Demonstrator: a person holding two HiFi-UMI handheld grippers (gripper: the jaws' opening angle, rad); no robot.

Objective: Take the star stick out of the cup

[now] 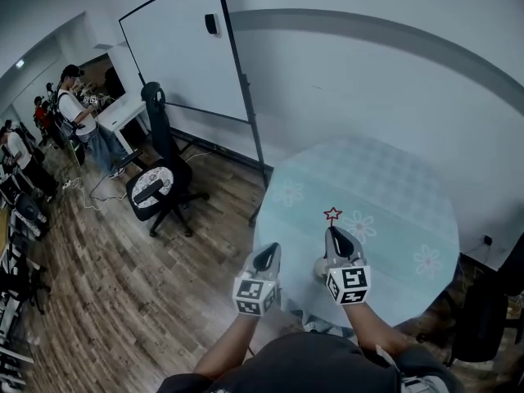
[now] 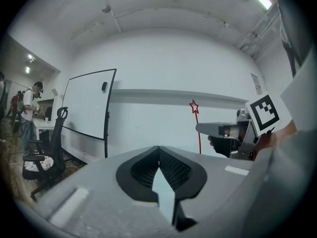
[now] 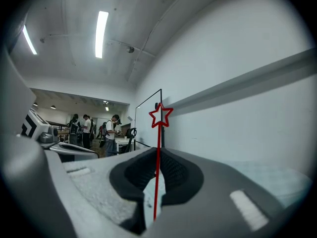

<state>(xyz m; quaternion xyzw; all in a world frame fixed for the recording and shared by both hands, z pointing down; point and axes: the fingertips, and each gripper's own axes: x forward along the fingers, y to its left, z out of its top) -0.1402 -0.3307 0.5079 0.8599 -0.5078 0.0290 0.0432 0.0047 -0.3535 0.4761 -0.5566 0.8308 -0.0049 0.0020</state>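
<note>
Star stick (image 3: 159,133) is clamped upright between the closed jaws of the right gripper (image 3: 157,155), star at 12 o'clock above the tips, presumably for a straight upward pull. Whether its lower end is clear of the pale cup (image 1: 321,268), just beside that gripper at 9 o'clock, cannot be told. Left gripper (image 2: 158,150) is closed on nothing, apart at 9 o'clock, likely parked out of the way. A round table (image 1: 409,211) with pale blue floral cloth is used; whiteboard (image 1: 180,47) and office chair (image 1: 160,182) are seen at 10 o'clock on wood flooring (image 1: 123,285).
</note>
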